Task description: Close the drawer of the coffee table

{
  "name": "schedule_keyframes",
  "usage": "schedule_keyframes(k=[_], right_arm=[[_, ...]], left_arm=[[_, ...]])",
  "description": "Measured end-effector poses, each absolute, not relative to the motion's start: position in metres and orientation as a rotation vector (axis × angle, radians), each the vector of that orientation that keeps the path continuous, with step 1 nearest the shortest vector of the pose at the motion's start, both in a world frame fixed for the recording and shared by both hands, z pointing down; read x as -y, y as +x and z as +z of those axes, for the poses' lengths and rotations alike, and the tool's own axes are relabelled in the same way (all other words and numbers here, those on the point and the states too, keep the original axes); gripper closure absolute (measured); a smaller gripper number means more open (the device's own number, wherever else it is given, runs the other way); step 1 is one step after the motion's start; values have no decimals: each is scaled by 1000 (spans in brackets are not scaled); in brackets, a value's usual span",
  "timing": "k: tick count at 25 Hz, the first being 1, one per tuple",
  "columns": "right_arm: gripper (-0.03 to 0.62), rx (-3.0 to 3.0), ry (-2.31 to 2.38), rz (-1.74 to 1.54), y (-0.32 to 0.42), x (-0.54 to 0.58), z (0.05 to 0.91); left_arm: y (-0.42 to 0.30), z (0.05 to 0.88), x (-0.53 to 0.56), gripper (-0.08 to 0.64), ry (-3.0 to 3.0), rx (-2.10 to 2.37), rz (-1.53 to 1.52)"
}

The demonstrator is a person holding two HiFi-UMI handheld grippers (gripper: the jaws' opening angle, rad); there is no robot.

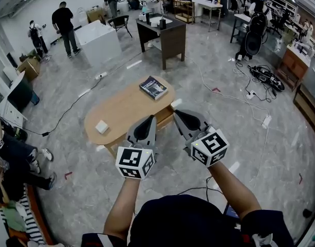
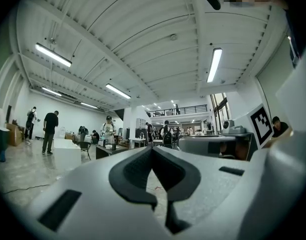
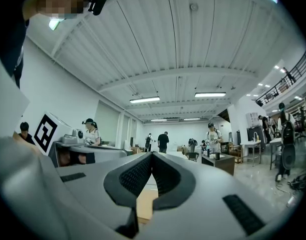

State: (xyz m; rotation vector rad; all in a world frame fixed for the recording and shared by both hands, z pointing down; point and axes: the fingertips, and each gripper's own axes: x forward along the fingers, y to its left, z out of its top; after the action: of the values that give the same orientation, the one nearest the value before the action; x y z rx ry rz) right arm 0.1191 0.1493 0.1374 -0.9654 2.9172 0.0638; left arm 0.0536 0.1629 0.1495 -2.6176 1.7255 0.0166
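Wood of a light tone makes up the oval top of the coffee table [image 1: 124,109], which is seen in the head view just ahead of both grippers on a grey marbled floor [image 1: 224,117]. A dark-covered book [image 1: 153,87] is laid near the table's far end, and a small white block [image 1: 102,126] near its left end. Print is carried on the book's cover, but it is too small to be read.

The left gripper [image 1: 151,118] is held over the table's near edge, and the right gripper [image 1: 176,112] is held just beside it at the table's near right corner. The drawer itself cannot be made out, since that side of the table is largely covered by the two grippers.

In the left gripper view the left gripper [image 2: 152,148] is shown with its dark pads brought together at the tips and nothing held between them. In the right gripper view the right gripper [image 3: 152,154] is likewise shown pressed tip to tip and empty, with a patch of light wood seen below the pads.

Black-and-white square markers are borne on each gripper's cube; no words are given on them.

Farther off, a dark desk [image 1: 165,35] and a white cabinet [image 1: 98,41] are seen.
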Motion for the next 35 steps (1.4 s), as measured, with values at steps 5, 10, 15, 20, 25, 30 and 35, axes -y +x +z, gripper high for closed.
schedule_keyframes(k=[5,10,15,20,25,30,35], right_arm=[[581,-2926,-959,57,127,-151,142],[581,-2918,-953,47,129,-148,140],[581,-2913,-948,36,124,-141,139],[581,-2909,-948,32,120,-133,141],[581,-2906,-967,29,114,-120,142],[581,-2906,-991,36,106,-101,145],[581,-2907,-1005,45,93,-83,146]], left_arm=[[60,151,-165,563,-2613,-1740,11],[59,150,-164,563,-2613,-1753,4],[54,149,-160,563,-2604,-1759,-7],[49,151,-151,563,-2605,-1763,-6],[44,150,-135,563,-2620,-1744,1],[38,151,-116,563,-2630,-1732,2],[24,152,-96,563,-2638,-1729,6]])
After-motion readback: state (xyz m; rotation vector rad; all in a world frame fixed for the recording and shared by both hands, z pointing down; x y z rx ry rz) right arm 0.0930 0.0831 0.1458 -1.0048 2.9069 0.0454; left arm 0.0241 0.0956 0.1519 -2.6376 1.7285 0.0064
